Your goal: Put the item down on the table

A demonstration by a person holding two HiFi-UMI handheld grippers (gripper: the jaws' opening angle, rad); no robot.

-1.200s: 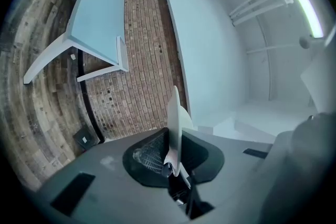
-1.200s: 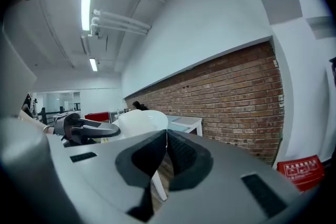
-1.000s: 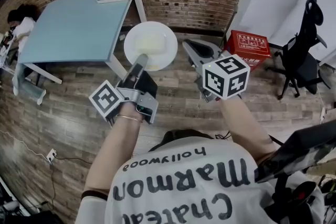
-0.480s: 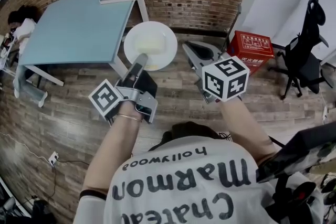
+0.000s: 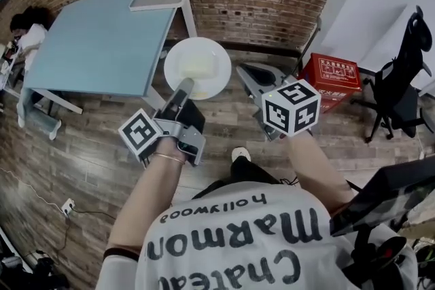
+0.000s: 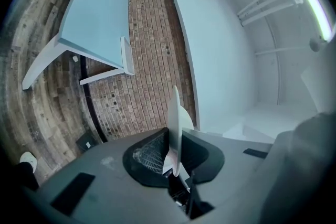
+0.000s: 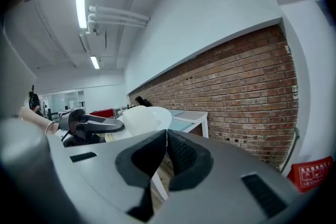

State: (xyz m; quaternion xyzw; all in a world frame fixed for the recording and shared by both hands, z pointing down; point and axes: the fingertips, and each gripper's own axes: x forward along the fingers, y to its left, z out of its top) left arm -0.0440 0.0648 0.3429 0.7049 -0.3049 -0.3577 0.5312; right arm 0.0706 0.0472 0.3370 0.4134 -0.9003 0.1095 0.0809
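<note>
Both forearms reach forward: the left gripper (image 5: 184,85) has its fingers (image 6: 152,150) pinching the one plate (image 5: 204,59), airborne at its 12 o'clock, near rim hidden under them in the head view, the single desk (image 5: 95,37) at 10 o'clock, while the right gripper (image 5: 246,73) at 3 o'clock keeps fingers (image 7: 184,157) pressed together.
</note>
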